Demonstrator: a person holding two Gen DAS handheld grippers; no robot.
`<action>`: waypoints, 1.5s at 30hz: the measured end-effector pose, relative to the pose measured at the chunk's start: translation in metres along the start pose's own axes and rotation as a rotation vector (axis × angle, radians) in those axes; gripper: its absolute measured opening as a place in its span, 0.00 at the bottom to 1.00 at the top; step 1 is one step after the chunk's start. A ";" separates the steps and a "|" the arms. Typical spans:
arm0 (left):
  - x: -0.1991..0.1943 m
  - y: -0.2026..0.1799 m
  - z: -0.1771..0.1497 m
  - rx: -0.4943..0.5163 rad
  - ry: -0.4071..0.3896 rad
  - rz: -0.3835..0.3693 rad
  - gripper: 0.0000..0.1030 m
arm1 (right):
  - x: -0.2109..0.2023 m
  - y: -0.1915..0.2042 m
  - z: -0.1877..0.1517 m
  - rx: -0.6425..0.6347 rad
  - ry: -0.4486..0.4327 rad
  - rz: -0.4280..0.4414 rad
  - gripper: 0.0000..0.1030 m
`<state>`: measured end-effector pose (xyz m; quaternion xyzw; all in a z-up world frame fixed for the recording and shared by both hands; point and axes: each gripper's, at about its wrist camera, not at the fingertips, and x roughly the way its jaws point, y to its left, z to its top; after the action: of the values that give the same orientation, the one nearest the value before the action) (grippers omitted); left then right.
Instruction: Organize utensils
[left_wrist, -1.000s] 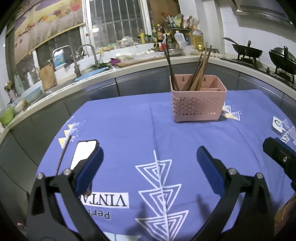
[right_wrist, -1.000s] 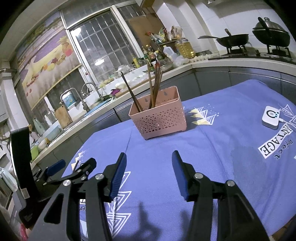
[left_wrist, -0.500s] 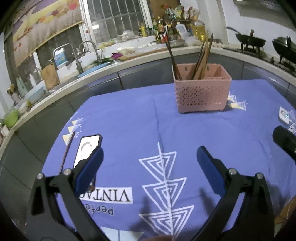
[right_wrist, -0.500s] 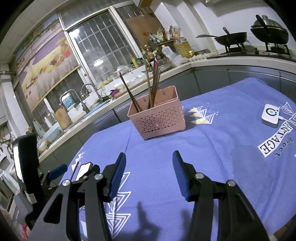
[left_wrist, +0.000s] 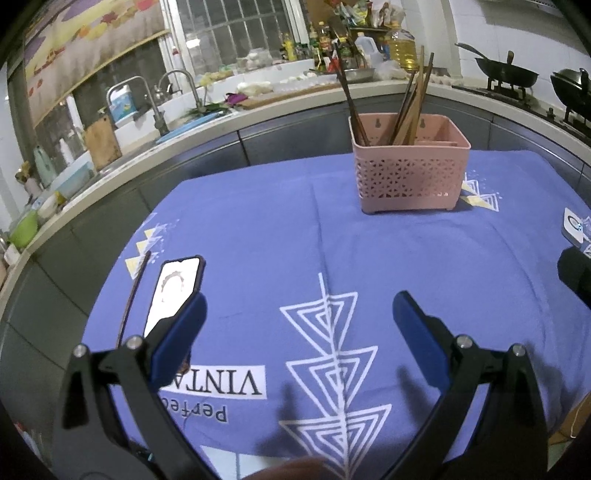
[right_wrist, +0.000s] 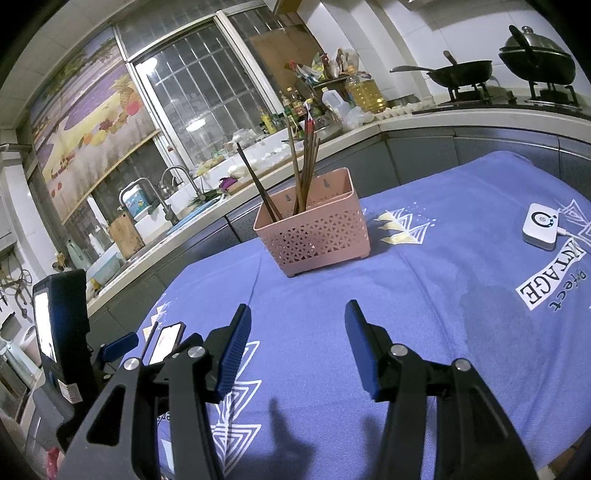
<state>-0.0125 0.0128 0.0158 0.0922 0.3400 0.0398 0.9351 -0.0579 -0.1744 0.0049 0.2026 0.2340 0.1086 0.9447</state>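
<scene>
Both grippers hover above the blue cloth on the counter (left_wrist: 369, 229) with nothing held. The left gripper (left_wrist: 295, 325) has its fingers wide apart; the right gripper (right_wrist: 295, 339) likewise stands open, though less widely.

The pink basket (left_wrist: 410, 181) stands well ahead of the left fingers, a little toward the right one, with several chopsticks (left_wrist: 410, 107) already leaning in it. One loose chopstick (left_wrist: 133, 295) lies flat on the cloth just outside the left finger, right beside a phone (left_wrist: 175, 288) whose near end hides behind that finger's pad.

The likely trouble is the pick-up. The chopstick is thin and lies flat, so the fingers may close over it and miss, or bunch the cloth. With the phone so close, a finger could nudge or clamp it instead. A white device (right_wrist: 541, 229) sits far beyond the right finger, out of harm's way.
</scene>
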 end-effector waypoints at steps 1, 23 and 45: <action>0.000 0.000 0.000 0.000 0.001 -0.003 0.94 | 0.000 0.000 0.000 0.000 0.000 0.000 0.52; 0.004 0.006 0.000 -0.034 0.017 -0.016 0.94 | -0.001 0.002 -0.002 0.000 0.004 -0.001 0.52; 0.007 0.009 -0.002 -0.035 0.024 -0.014 0.94 | 0.002 0.008 -0.008 0.001 0.019 -0.002 0.52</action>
<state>-0.0080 0.0226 0.0116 0.0729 0.3513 0.0406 0.9326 -0.0608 -0.1636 0.0009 0.2016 0.2430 0.1095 0.9425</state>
